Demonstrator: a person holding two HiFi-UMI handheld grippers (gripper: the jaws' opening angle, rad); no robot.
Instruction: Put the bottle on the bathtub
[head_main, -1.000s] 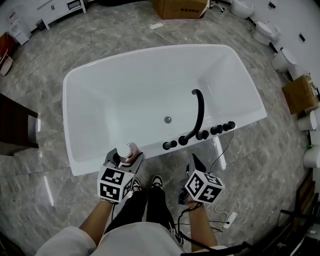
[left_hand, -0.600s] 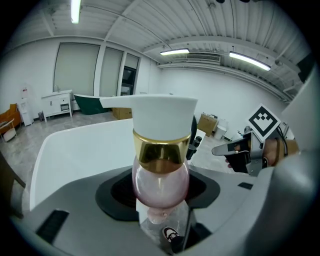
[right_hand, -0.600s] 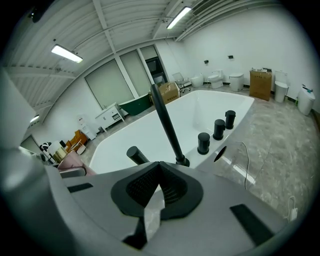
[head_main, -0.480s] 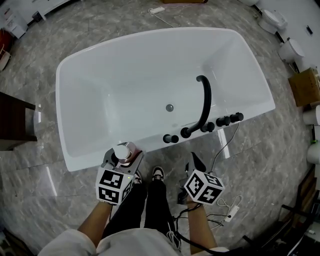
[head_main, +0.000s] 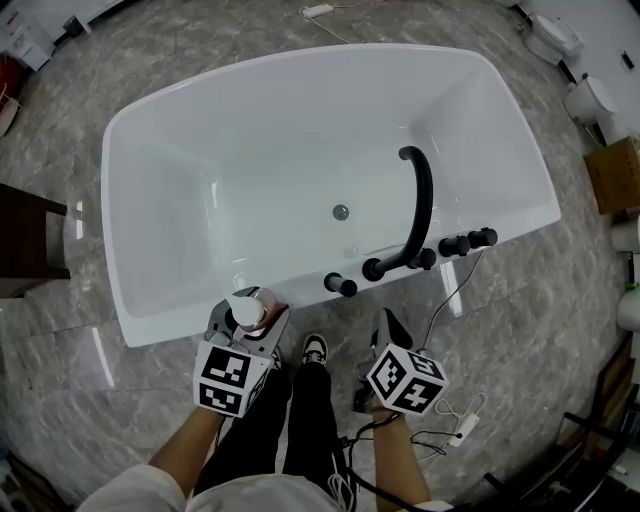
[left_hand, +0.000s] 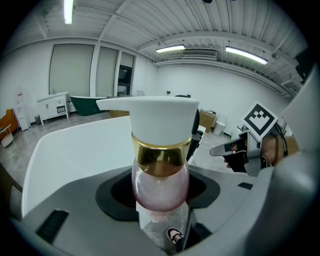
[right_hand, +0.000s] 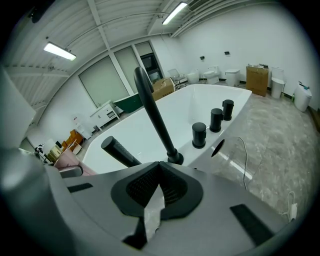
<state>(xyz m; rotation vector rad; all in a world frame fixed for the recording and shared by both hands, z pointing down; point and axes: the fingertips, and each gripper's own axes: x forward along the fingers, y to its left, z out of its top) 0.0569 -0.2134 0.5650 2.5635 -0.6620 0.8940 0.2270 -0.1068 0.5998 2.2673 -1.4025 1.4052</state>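
A pink pump bottle (head_main: 250, 310) with a white pump head and gold collar stands upright between the jaws of my left gripper (head_main: 248, 318), which is shut on it. In the left gripper view the bottle (left_hand: 160, 170) fills the middle, its neck clamped by the dark pads. It hovers at the near rim of the white bathtub (head_main: 190, 318). My right gripper (head_main: 388, 328) is shut with nothing in it, just outside the tub's near rim. In the right gripper view its pads (right_hand: 172, 185) meet.
A black arched faucet (head_main: 418, 205) and several black knobs (head_main: 455, 244) sit on the tub's near rim (right_hand: 240, 107). A cable (head_main: 455, 300) trails on the marble floor. Cardboard boxes (head_main: 612, 175) and white fixtures (head_main: 592, 98) stand at the right. A dark cabinet (head_main: 30, 245) is at the left.
The tub has drifted lower and nearer in the head view. The left gripper with the bottle stays at the near rim. The right gripper has hardly moved.
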